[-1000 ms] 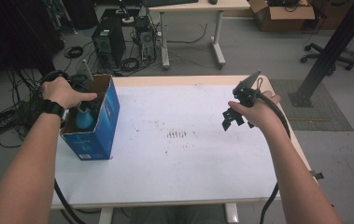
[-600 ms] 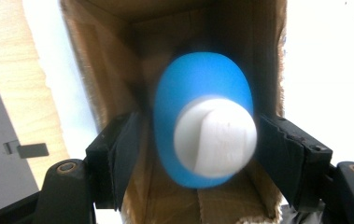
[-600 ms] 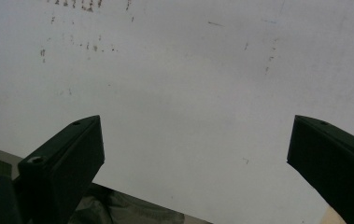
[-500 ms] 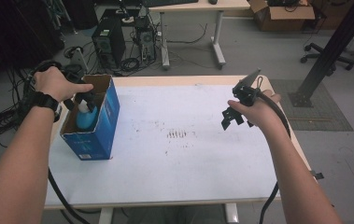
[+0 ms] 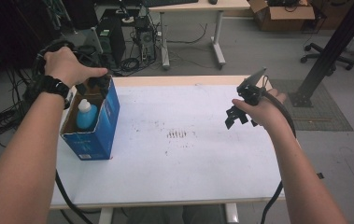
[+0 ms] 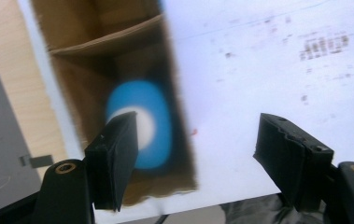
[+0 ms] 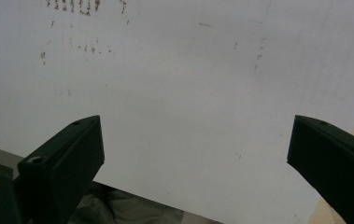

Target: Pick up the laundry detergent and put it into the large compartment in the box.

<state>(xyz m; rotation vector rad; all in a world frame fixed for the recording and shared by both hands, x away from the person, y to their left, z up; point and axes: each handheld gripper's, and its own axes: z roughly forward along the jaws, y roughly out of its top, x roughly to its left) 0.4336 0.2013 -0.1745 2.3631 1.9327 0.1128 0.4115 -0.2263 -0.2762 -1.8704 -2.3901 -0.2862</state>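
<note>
A blue cardboard box point(image 5: 95, 135) stands open-topped on the left of the white table point(image 5: 179, 168). Inside it stands a blue bottle point(image 5: 86, 117) with a white cap. My left gripper point(image 5: 93, 84) hovers above the box's far end, open and holding nothing. In the left gripper view the bottle point(image 6: 153, 121) appears blurred from above inside the box point(image 6: 95, 60), between and below the jaws of the open left gripper point(image 6: 198, 158). My right gripper point(image 5: 234, 116) hangs above the table's right side, and the right gripper view shows this gripper point(image 7: 198, 154) wide open over bare white table point(image 7: 179, 84).
Dark scribble marks point(image 5: 179, 134) sit at the table's middle. Beyond the far edge, computer towers point(image 5: 111, 35) and cables lie on the floor under another desk point(image 5: 193, 7). A black post point(image 5: 326, 51) stands at the right, past the table's corner.
My left hand has pulled its gripper up and toward the far end of the box, leaving the bottle inside. The right gripper has held still.
</note>
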